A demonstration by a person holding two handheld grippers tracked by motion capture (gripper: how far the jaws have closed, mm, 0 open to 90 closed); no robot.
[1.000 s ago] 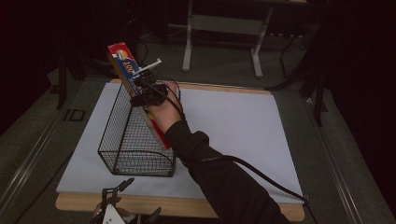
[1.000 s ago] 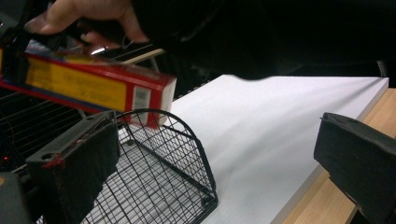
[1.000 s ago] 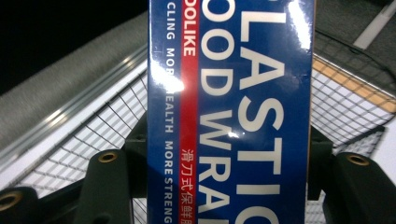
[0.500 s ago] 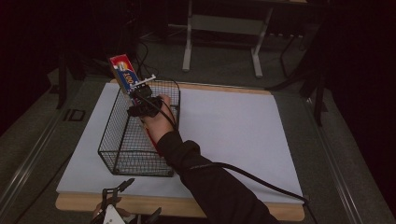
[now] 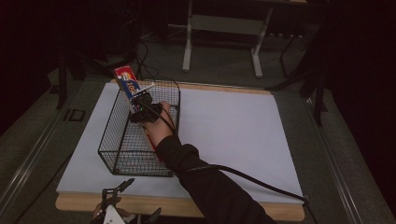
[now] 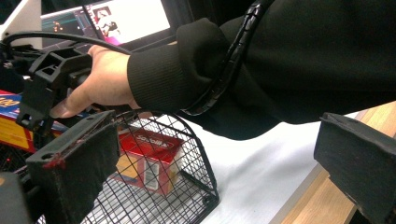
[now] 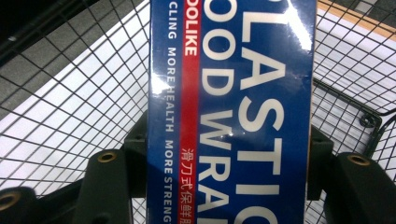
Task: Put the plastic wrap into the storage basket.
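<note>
The right tool [image 5: 141, 100] clamps a long blue wrap box [image 7: 231, 112], which tilts over the far end of the wire basket [image 5: 122, 165], left of centre in the high view; the box's lower part is hidden behind the hand [image 5: 159, 126] and sleeve. The left tool [image 6: 224, 182] stands wide with nothing between its jaws, cut off at the bottom edge. A red carton [image 6: 149, 158] lies inside the basket on the white surface [image 5: 233, 135], its print too blurred to read.

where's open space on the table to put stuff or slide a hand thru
The white sheet right of the wire basket lies bare to its right edge. Crowded: the basket, with the right gripper holding the wrap box over it and a red box inside.
</note>
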